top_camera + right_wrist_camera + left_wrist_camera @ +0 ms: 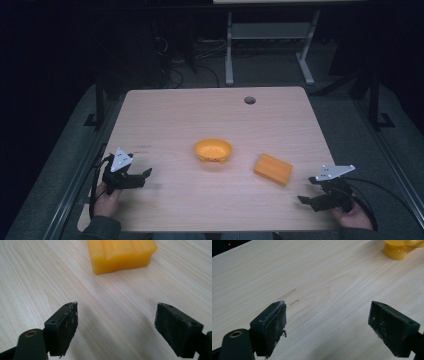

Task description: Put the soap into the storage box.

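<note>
With jaws apart and empty, the right gripper (314, 196) at lower right is aimed at the block (272, 169) right of centre, while the left gripper (134, 179) is held at lower left, facing the bowl (213, 150) at centre.

The right gripper (116, 326) hovers just above the table (37, 277), its two black jaws spread wide with bare wood between them. Ahead of the jaws, well apart from them, an orange block (122, 253) lies flat on the table, ridged on top, its near face toward the camera.
</note>
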Demonstrator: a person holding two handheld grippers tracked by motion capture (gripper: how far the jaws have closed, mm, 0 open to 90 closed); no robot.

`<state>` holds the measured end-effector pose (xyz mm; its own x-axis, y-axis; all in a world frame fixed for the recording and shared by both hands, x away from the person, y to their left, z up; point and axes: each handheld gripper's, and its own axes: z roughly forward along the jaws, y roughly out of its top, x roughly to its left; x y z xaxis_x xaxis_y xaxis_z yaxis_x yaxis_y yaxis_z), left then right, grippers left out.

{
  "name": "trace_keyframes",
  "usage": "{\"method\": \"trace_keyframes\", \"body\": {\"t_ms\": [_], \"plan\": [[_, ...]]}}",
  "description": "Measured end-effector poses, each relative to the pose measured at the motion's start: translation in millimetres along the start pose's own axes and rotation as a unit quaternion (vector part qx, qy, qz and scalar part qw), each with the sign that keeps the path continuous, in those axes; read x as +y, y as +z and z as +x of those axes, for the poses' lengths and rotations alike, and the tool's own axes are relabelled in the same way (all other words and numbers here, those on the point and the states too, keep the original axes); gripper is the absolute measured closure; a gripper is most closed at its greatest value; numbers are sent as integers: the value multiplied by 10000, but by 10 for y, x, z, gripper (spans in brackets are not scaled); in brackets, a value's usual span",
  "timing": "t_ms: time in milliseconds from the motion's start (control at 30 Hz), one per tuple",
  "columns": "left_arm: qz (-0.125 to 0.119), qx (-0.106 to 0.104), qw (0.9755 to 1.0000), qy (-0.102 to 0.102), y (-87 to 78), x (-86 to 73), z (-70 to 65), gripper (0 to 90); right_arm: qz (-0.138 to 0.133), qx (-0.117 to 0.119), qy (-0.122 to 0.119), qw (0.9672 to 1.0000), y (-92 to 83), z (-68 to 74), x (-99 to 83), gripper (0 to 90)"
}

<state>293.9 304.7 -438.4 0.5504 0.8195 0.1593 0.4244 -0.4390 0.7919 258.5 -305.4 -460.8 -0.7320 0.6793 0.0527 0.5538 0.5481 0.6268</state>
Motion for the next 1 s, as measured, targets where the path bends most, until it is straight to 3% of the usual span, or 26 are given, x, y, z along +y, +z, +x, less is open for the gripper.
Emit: {"method": "trace_keyframes", "body": {"t_ms": [533, 1000], "plan": [[-23, 3, 10000, -5, -11, 0, 0, 141, 120, 91, -290, 9995, -29, 10, 322, 169], [-49, -7, 10000, -39, -15, 0, 2, 141, 297, 206, -595, 9976, 74, 13, 662, 163]]}}
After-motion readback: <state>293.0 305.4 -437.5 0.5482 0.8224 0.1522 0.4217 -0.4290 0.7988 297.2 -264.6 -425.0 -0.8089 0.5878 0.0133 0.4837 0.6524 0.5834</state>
